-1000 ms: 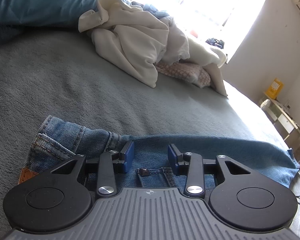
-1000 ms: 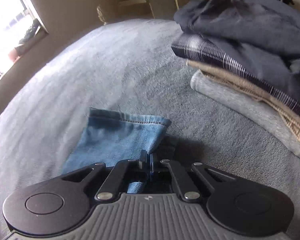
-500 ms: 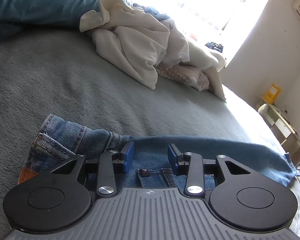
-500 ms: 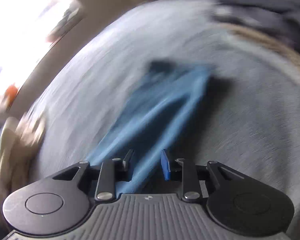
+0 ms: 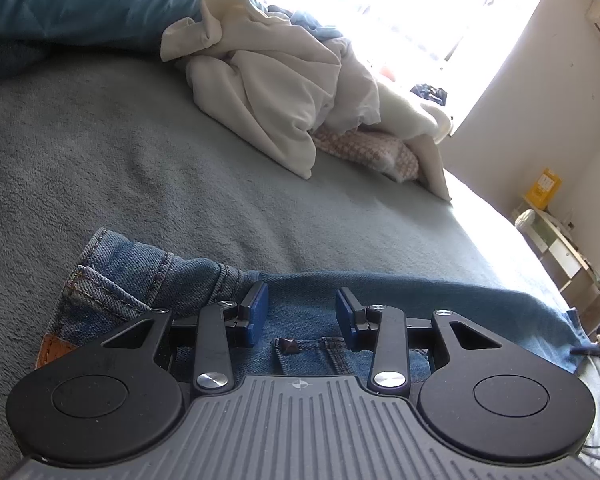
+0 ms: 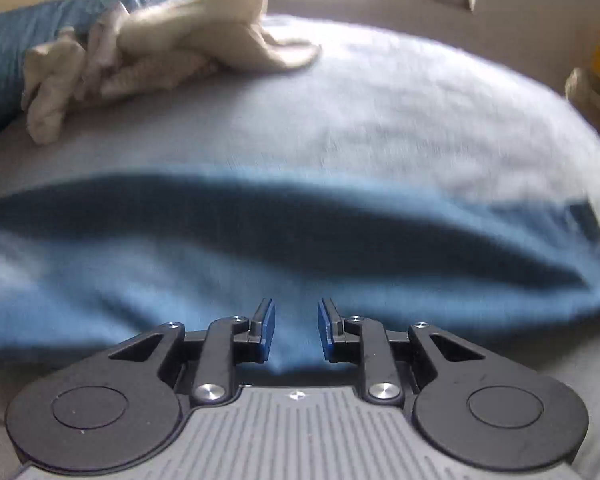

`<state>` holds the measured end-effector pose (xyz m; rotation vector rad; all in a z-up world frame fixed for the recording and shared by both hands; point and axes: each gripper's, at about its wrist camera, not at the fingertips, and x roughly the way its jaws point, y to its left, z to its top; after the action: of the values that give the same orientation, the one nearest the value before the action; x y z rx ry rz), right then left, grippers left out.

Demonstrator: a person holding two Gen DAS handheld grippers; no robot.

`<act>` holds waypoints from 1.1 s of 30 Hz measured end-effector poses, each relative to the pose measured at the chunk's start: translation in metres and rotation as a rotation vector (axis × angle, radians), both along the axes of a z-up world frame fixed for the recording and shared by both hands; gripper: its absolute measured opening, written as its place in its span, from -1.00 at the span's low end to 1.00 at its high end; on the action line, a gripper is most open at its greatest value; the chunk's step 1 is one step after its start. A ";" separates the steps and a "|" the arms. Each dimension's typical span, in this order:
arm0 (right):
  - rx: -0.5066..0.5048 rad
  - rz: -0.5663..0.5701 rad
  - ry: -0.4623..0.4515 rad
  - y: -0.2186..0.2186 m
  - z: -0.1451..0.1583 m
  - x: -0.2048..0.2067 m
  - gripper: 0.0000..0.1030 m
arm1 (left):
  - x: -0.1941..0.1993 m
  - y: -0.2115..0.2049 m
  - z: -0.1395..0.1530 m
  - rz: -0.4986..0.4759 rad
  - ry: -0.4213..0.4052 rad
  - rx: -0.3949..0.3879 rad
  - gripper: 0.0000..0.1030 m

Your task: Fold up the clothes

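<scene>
Grey fleece covers the bed (image 5: 172, 168), which fills both views, with a bright window at the far side and a pale wall to its right. Jeans (image 5: 308, 300) lie flat across the near part of the bed, stretched from left to right. From the left wrist view their waistband end sits at the near left, showing seams, a brown leather patch (image 5: 54, 350) at the corner and a small rivet (image 5: 287, 345) by a pocket; the leg runs off to the far right edge. The left gripper (image 5: 298, 312) hovers low over this waist area with its blue pads well apart, and nothing is held between them. The right wrist view is blurred, so fine detail is lost, but the jeans (image 6: 260, 248) show as a wide blue band with a dark fold running along the middle. The right gripper (image 6: 296, 328) sits over the near edge of the denim, its pads parted by a moderate gap, and they hold nothing that I can make out. Farther back, a heap of cream clothes (image 5: 276, 92) lies crumpled on the bed, with a pink checked cloth (image 5: 372, 152) under its right side. A blue pillow (image 5: 80, 0) rests at the far left. At the far right stand a shelf (image 5: 560, 240) and a yellow box (image 5: 544, 186).
</scene>
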<state>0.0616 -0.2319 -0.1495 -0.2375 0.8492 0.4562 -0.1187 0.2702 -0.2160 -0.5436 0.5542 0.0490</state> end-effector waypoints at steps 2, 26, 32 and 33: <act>0.020 0.003 -0.038 0.014 0.005 0.016 -0.53 | -0.001 0.001 0.000 0.000 -0.003 -0.005 -0.27; 0.132 -0.842 -0.128 -0.222 -0.044 0.201 -0.54 | 0.002 -0.007 0.001 -0.008 0.013 0.053 -0.27; 0.274 -0.984 -0.156 -0.242 -0.042 0.187 -0.54 | 0.002 -0.010 0.000 -0.011 0.014 0.077 -0.26; 0.279 -1.015 -0.174 -0.243 -0.039 0.181 -0.50 | 0.002 -0.009 0.000 -0.011 0.012 0.077 -0.26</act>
<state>0.2425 -0.4749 -0.1886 0.4081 0.6263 -0.3962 -0.1169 0.2608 -0.2158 -0.4657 0.5648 0.0634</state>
